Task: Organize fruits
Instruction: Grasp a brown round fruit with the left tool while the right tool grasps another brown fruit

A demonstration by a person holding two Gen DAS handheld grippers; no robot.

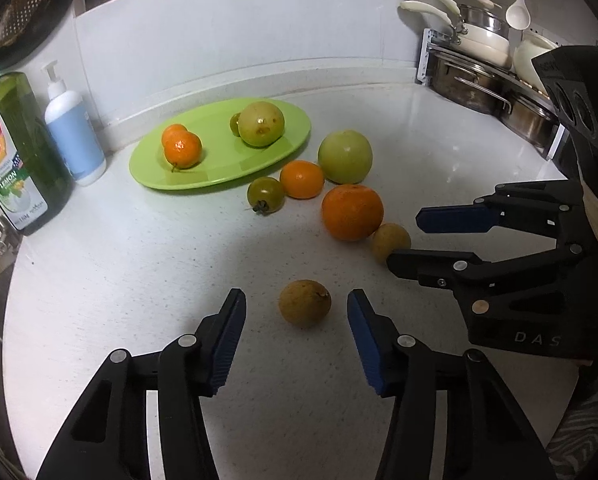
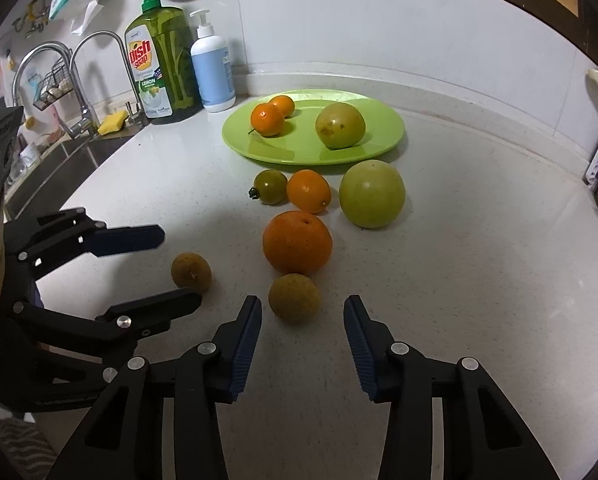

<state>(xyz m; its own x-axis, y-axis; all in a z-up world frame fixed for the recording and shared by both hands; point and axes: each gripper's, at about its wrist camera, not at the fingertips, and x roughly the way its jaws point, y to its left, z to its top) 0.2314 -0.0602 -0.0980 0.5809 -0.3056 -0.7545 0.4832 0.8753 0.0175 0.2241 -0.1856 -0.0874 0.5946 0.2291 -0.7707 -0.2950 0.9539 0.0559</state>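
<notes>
A green plate (image 1: pixel 219 176) (image 2: pixel 383 148) at the back of the counter holds two small oranges (image 1: pixel 182 149) (image 2: pixel 268 119), a yellow-green fruit (image 1: pixel 261 123) (image 2: pixel 339 125) and a small green fruit half hidden behind it. On the counter lie a large orange (image 1: pixel 351 212) (image 2: pixel 297 242), a small orange (image 1: pixel 301 179) (image 2: pixel 308 191), a green apple-like fruit (image 1: pixel 345 156) (image 2: pixel 371 193), a green tomato (image 1: pixel 265 195) (image 2: pixel 270 186) and two brown fruits. My left gripper (image 1: pixel 297 300) (image 2: pixel 177 264) is open around one brown fruit (image 1: pixel 305 302) (image 2: pixel 191 272). My right gripper (image 2: pixel 303 306) (image 1: pixel 403 238) is open around the other (image 2: pixel 294 298) (image 1: pixel 391 242).
A dish soap bottle (image 1: pixel 15 156) (image 2: pixel 163 64) and a white-blue pump bottle (image 1: pixel 73 136) (image 2: pixel 212 68) stand left of the plate. The sink with taps (image 2: pixel 79 92) is at the left. Pots and pans on a rack (image 1: pixel 479 68) stand at the back right.
</notes>
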